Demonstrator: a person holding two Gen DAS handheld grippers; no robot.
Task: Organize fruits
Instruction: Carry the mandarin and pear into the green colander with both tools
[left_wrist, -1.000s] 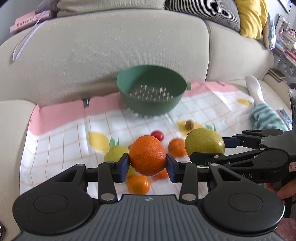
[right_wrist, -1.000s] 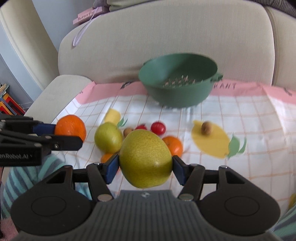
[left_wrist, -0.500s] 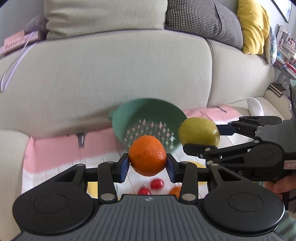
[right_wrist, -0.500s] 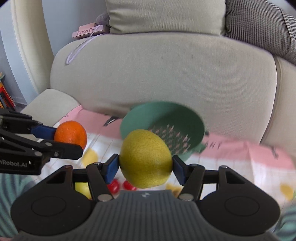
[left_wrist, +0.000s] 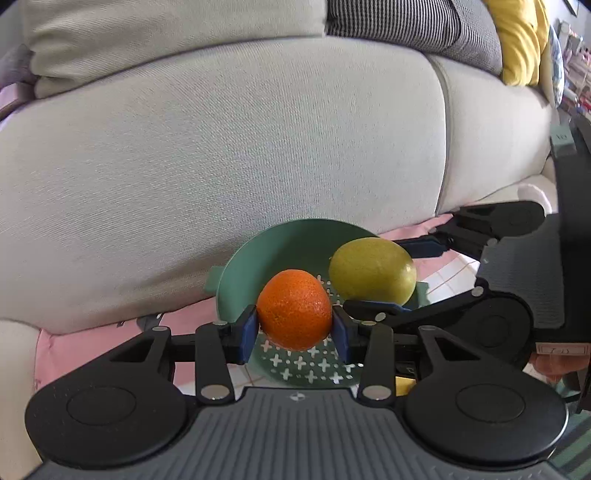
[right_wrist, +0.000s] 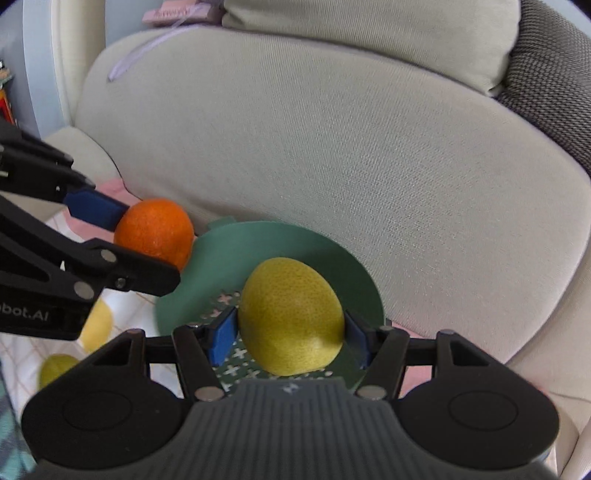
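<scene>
My left gripper (left_wrist: 294, 330) is shut on an orange (left_wrist: 294, 309), which hangs over the near part of the green colander (left_wrist: 258, 254). My right gripper (right_wrist: 290, 334) is shut on a yellow-green pear (right_wrist: 290, 315) above the same colander (right_wrist: 280, 240). In the left wrist view the pear (left_wrist: 371, 270) and the right gripper (left_wrist: 402, 275) sit just right of the orange. Seen from the right wrist, the orange (right_wrist: 155, 230) and the left gripper (right_wrist: 122, 240) hover at the colander's left rim. The colander's holed bottom holds no fruit that I can see.
The colander stands on a pink and white checked cloth (left_wrist: 96, 343) against a beige sofa back (left_wrist: 221, 147). Cushions (left_wrist: 413, 26) line the top of the sofa. A green fruit (right_wrist: 55, 369) lies on the cloth (right_wrist: 122, 306) at lower left.
Both grippers carried their fruit forward from over the cloth to above the colander, which now looms close. The loose fruit on the cloth dropped out of sight. The right gripper has rolled.
</scene>
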